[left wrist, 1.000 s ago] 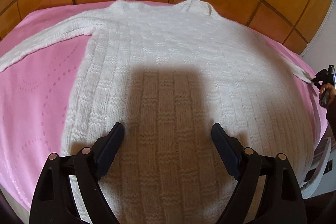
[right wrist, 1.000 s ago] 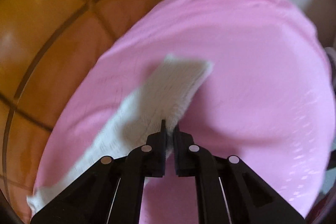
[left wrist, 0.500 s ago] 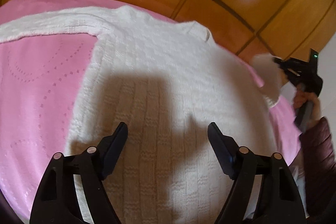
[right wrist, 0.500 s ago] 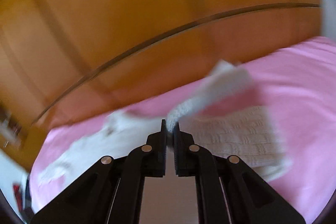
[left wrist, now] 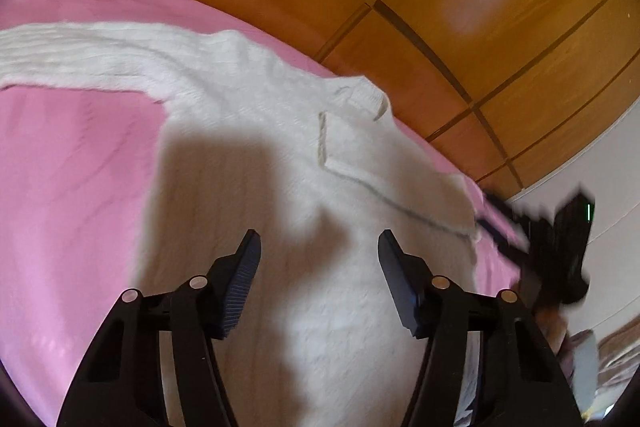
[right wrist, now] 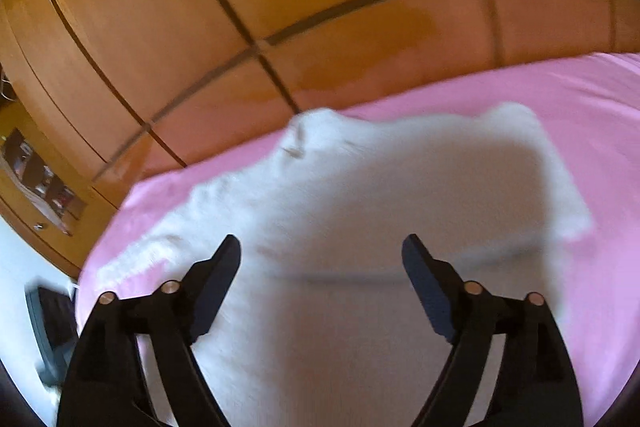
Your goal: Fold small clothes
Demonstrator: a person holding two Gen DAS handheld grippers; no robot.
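The white sweater (left wrist: pixel 248 187) lies flat on the pink bed cover (left wrist: pixel 72 187), its collar toward the wooden wall (left wrist: pixel 460 27). One sleeve (left wrist: pixel 392 163) is already folded across the chest; the other (left wrist: pixel 80 59) is stretched out toward the left edge of the bed. The right gripper (right wrist: pixel 320 267) has just been opening and hangs wide with nothing between its jaws (blur hides detail). The left gripper (left wrist: pixel 320 267), half open and empty, has been closing. The second sleeve and the body folds look left to do.
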